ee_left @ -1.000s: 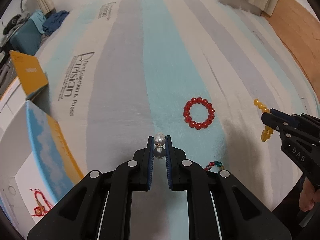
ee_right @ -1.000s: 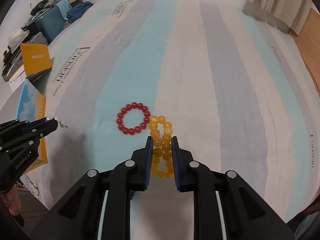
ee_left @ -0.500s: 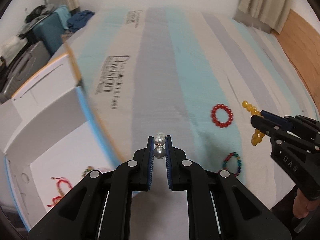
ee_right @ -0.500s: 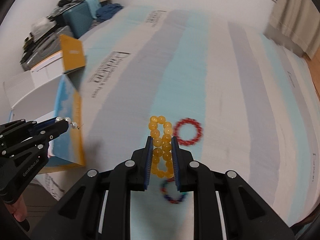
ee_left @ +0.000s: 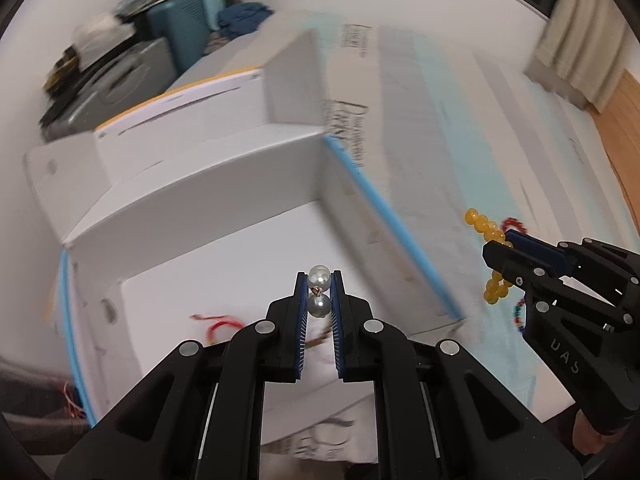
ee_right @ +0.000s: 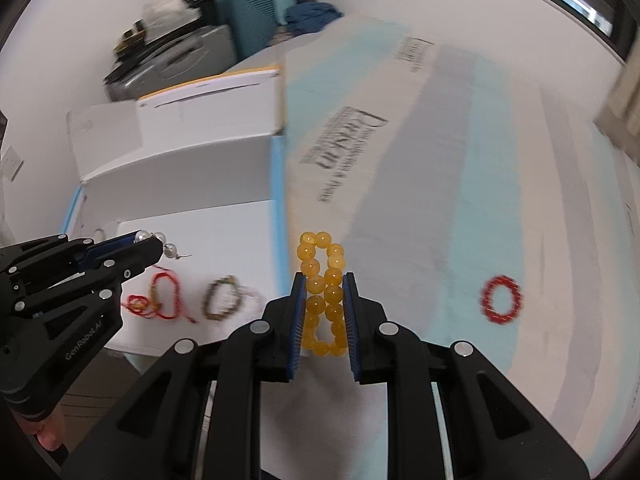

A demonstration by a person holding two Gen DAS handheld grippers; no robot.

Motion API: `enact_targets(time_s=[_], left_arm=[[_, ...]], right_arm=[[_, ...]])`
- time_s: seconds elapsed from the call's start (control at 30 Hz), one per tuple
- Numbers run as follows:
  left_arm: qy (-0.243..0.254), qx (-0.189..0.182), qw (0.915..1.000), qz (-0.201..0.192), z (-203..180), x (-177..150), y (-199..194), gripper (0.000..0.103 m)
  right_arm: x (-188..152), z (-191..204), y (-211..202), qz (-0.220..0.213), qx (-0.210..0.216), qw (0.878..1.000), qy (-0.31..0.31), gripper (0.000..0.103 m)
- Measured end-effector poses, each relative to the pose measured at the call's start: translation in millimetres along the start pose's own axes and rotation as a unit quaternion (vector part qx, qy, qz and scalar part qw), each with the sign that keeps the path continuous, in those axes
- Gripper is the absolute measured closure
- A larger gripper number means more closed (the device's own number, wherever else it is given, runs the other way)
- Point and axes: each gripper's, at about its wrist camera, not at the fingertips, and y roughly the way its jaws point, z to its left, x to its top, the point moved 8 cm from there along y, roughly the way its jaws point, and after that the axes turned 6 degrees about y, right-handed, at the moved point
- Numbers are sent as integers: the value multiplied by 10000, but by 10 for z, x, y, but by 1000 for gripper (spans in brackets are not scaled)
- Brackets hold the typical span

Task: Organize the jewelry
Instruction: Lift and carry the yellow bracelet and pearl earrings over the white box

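My left gripper [ee_left: 319, 280] is shut on a pearl earring [ee_left: 319, 293] and holds it above the open white box [ee_left: 224, 200]. My right gripper [ee_right: 323, 280] is shut on a yellow bead bracelet [ee_right: 323, 292] and hangs by the box's blue right edge. In the right wrist view the left gripper [ee_right: 154, 242] with the pearls [ee_right: 160, 240] is over the box floor, where a red cord bracelet [ee_right: 154, 300] and a brownish bead bracelet [ee_right: 222, 298] lie. A red bead bracelet [ee_right: 502, 299] lies on the striped bed cover [ee_right: 460, 200].
A multicoloured bead bracelet [ee_left: 518, 316] lies on the bed beside the right gripper [ee_left: 498, 240]. The box's flaps [ee_left: 180, 92] stand open at the back. Suitcases and clothes [ee_right: 224, 12] stand beyond the box by the wall.
Both grippers have swung left from over the bed to the white box, each carrying its piece. The box now fills the left wrist view; the red bracelet has slid to the right.
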Motion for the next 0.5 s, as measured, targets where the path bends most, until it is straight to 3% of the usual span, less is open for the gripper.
enact_targets(time_s=[0.23,0.5], left_arm=[[-378,206,9985,347,639,-329,75,93],[-831,257,9929,817,1082,-685,244,93]], right_arm=[[-45,687,274,282,272,9988,-293,86],[-129,1074,662,778,424,9951,-437,86]])
